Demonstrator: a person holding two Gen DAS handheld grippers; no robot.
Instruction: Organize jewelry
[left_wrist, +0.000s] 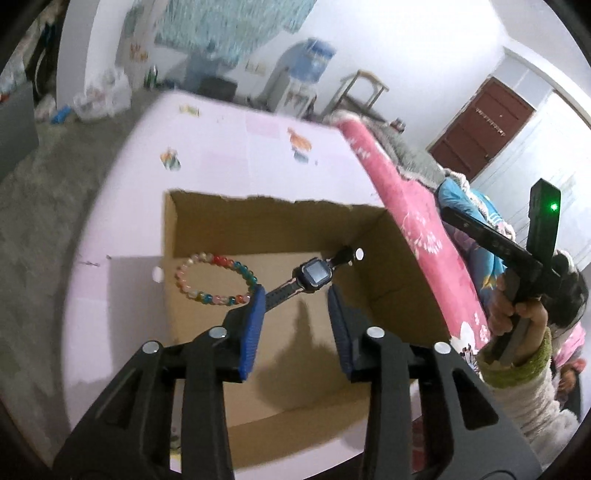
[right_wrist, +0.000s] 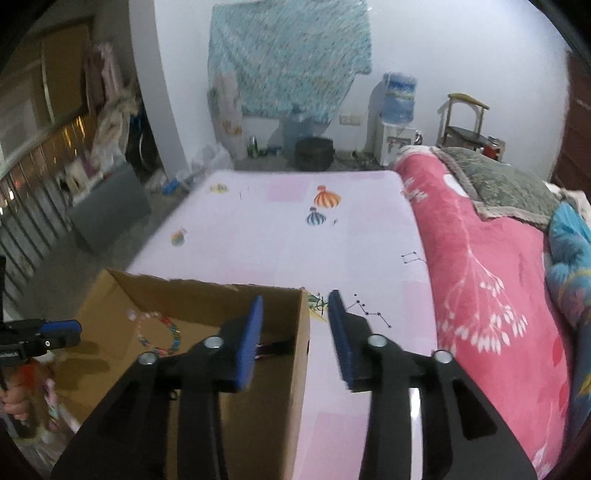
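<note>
Fingers (left_wrist: 255, 325) apart above dark-strapped watch (left_wrist: 310, 275).

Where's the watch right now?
In the left wrist view the watch lies on the floor of the cardboard box, toward its far right corner, just right of the beaded bracelet and ahead of the open left gripper.

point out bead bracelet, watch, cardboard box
bead bracelet (left_wrist: 216, 277): left wrist view, near rim of beads.
watch (left_wrist: 314, 274): left wrist view, screen face.
cardboard box (right_wrist: 301, 369): right wrist view, outer right wall.
</note>
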